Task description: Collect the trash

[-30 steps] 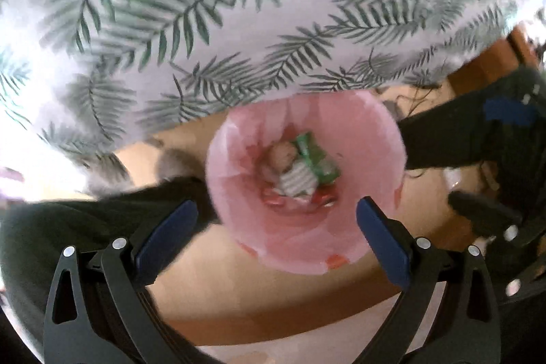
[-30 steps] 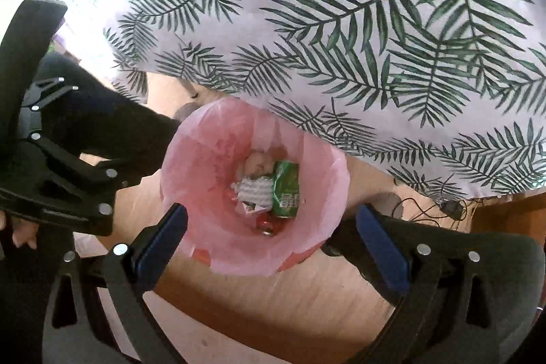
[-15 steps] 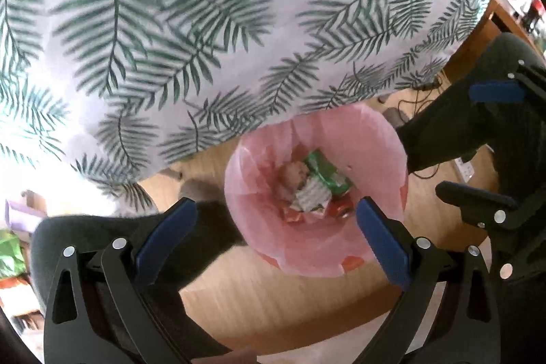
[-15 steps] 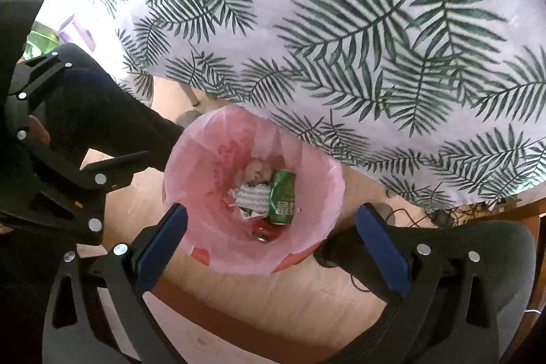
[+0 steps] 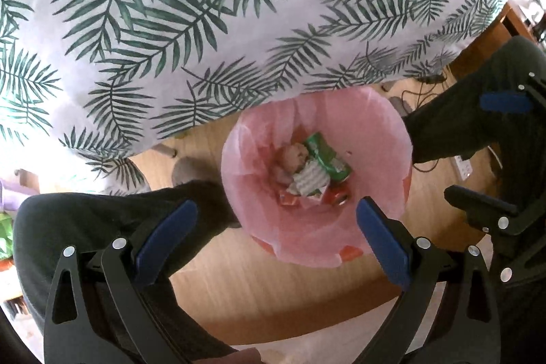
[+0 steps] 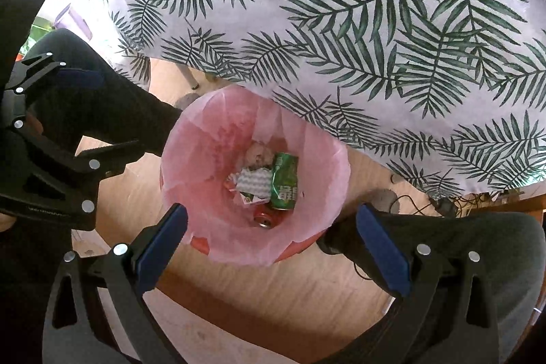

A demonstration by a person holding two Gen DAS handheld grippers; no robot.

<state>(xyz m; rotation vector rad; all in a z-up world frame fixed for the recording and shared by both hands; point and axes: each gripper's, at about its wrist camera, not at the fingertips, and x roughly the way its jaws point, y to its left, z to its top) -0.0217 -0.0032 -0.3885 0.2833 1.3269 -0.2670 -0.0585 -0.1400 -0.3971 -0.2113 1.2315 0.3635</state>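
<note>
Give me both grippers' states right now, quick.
Left gripper: open, holding nothing, above the pink-lined bin.
Right gripper: open, holding nothing, above the same bin.

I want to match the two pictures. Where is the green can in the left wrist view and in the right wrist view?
Left wrist view: the green can lies inside the pink-lined bin, right of centre, above the white wavy paper.
Right wrist view: the green can lies near the picture's centre, right of the paper.
Shared landmark: the bin at the palm-leaf tablecloth's edge.
</note>
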